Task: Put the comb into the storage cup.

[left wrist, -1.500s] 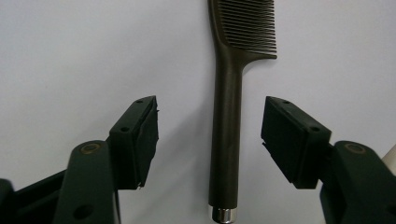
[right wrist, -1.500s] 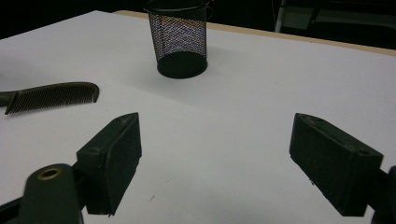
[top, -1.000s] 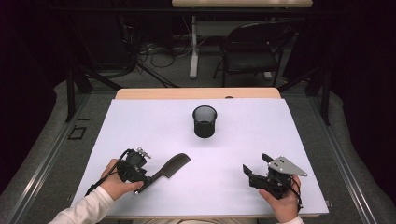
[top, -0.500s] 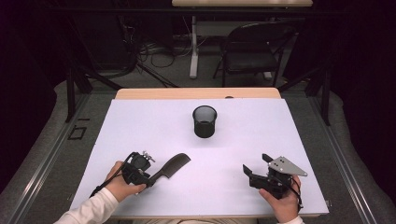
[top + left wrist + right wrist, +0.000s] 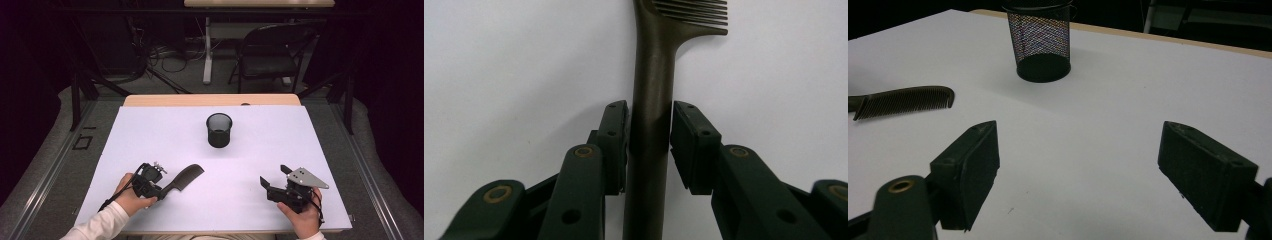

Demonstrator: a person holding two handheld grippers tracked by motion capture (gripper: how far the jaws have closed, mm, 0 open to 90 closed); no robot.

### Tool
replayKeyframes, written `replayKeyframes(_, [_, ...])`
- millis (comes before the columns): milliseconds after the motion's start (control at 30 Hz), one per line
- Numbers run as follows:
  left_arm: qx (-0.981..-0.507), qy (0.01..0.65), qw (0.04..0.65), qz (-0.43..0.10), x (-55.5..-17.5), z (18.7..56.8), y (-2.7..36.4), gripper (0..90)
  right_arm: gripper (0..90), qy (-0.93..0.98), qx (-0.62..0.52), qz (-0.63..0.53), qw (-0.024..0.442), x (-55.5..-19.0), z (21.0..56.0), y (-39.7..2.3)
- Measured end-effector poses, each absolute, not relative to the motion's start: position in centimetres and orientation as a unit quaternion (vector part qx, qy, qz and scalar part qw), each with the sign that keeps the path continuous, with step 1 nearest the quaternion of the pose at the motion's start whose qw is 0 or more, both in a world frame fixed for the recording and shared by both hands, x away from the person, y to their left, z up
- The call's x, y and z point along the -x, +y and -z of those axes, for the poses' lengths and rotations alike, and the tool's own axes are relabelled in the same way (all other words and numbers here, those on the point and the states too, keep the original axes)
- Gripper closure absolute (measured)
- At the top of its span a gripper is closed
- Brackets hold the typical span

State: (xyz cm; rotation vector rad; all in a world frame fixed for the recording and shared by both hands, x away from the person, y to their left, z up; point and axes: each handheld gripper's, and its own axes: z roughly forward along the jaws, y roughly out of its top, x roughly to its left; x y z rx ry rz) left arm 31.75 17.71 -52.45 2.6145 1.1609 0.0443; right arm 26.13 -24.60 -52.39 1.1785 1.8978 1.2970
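Note:
A dark brown comb (image 5: 185, 177) lies flat on the white table near the front left, teeth end pointing toward the middle. My left gripper (image 5: 161, 190) has its jaws around the comb's handle (image 5: 651, 100). The jaws have just been closing, and both pads (image 5: 616, 135) now touch the handle's sides. My right gripper (image 5: 273, 178) rests low at the front right, open, with bare table between its pads (image 5: 968, 170). A black mesh cup (image 5: 219, 130) stands upright at the table's middle; the right gripper view has the cup (image 5: 1042, 42) ahead and the comb (image 5: 903, 100) to its left.
The white sheet (image 5: 150, 135) covers the table, with a wooden strip along the far edge (image 5: 210, 100). A black chair (image 5: 270, 55) and cables sit on the floor beyond the table.
The left gripper's jaws have narrowed onto the comb's handle, and the left hand edged slightly toward the comb. The right hand, comb and cup stay where they were.

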Motion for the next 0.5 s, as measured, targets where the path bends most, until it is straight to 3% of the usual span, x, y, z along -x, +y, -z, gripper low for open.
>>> replayKeyframes(500, [-0.907,0.398,0.132,-0.02,-31.64,52.67,17.41,71.9,16.8,0.708,-0.438,-0.481,0.274,-26.12,52.38,-24.61])
